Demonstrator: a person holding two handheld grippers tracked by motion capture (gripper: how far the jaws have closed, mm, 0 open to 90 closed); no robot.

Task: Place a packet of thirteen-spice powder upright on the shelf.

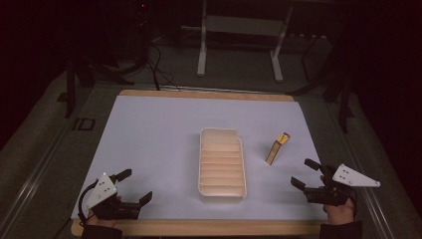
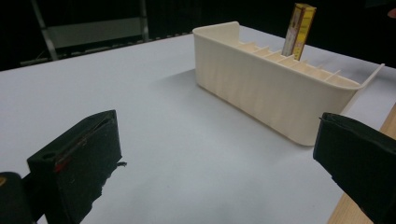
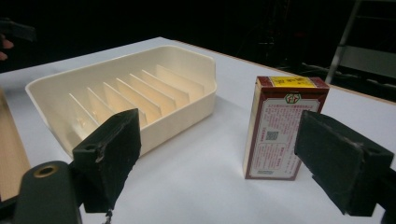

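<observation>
one upright red-and-cream box [image 3: 280, 128], yellow top, print seemingly too small to read; both tongs [image 3: 233, 163] released.

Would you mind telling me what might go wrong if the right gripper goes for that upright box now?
1. The small box stands upright on a narrow base, apart from the open right gripper; a jaw nudging it first could tip it over.
2. The slotted tray has thin, close dividers, so a tilted box may catch on one rather than slide in.
</observation>
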